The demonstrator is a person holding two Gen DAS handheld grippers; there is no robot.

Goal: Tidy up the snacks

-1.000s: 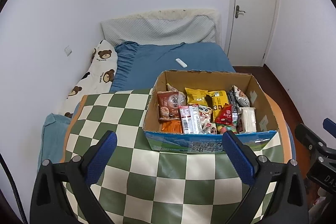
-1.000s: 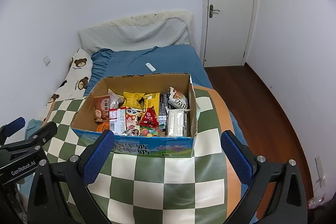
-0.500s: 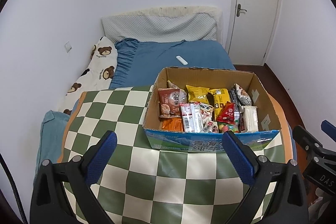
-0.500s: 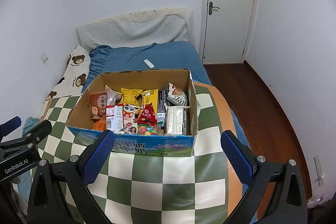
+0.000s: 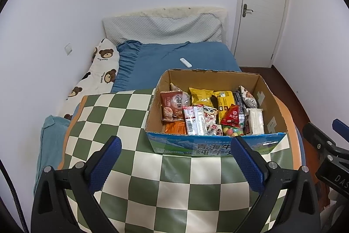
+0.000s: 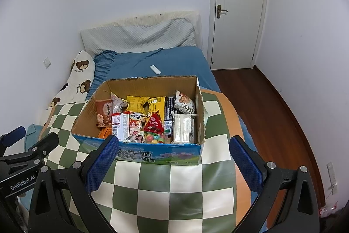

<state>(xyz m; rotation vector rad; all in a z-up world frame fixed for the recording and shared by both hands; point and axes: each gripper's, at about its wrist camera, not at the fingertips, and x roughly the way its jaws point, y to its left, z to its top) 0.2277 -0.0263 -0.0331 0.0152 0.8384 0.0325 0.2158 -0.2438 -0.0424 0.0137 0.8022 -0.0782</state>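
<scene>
One open cardboard box [image 5: 270, 99] sits on a green-and-white checked cloth [image 5: 135, 185] and is packed with snack packets, among them one brown biscuit pouch [image 5: 172, 105], one yellow chip bag [image 5: 200, 96], one red triangular pack [image 5: 232, 116] and one white wrapped bar [image 5: 256, 121]. Both the left gripper [image 5: 174, 164] and the right gripper [image 6: 173, 164] hover above the cloth just short of the box, each with its two blue-padded fingers [image 6: 102, 162] spread wide and holding nothing. Beyond lie one blue bed [image 5: 174, 58] with one white remote [image 5: 185, 62], one bear-print pillow [image 5: 98, 73] and one closed white door [image 5: 261, 6].
</scene>
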